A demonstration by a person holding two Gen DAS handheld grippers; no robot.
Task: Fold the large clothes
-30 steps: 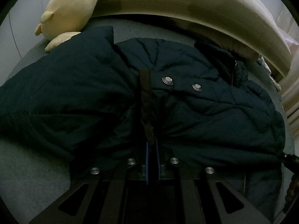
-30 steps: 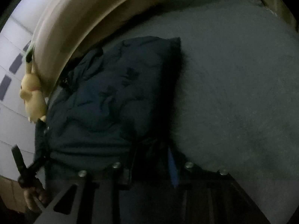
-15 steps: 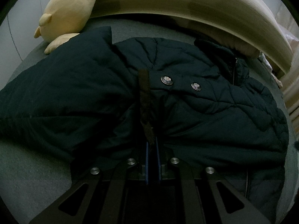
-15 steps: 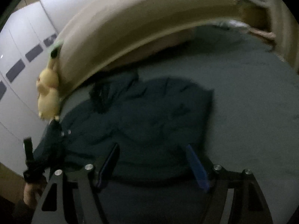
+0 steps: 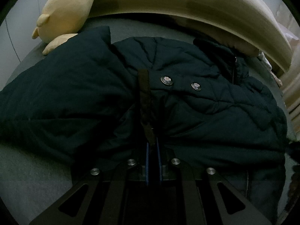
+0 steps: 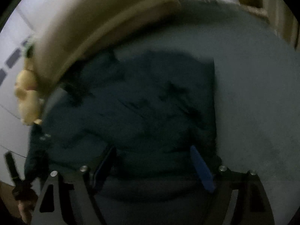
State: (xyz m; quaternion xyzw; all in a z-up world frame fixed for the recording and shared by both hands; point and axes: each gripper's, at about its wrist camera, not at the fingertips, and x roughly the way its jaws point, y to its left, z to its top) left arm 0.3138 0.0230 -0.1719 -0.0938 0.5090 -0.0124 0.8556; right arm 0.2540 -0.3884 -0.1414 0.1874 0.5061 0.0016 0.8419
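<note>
Our left gripper [image 5: 152,146] jaws pinch the jacket [image 5: 187,103] hem strap; our right gripper [image 6: 153,166] jaws are opening, empty (fabric just beyond). The jacket stretches toward twelve o'clock across the bed [image 6: 253,93], left hand nearer.

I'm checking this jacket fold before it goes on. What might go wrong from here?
1. The left gripper is shut on the jacket's dark strap; pulling by that alone may bunch the padding.
2. The right gripper's jaws are opening, gripping nothing, so the freed side could slump.
3. The sleeve touches the plush toy; a tug may drag it.
</note>
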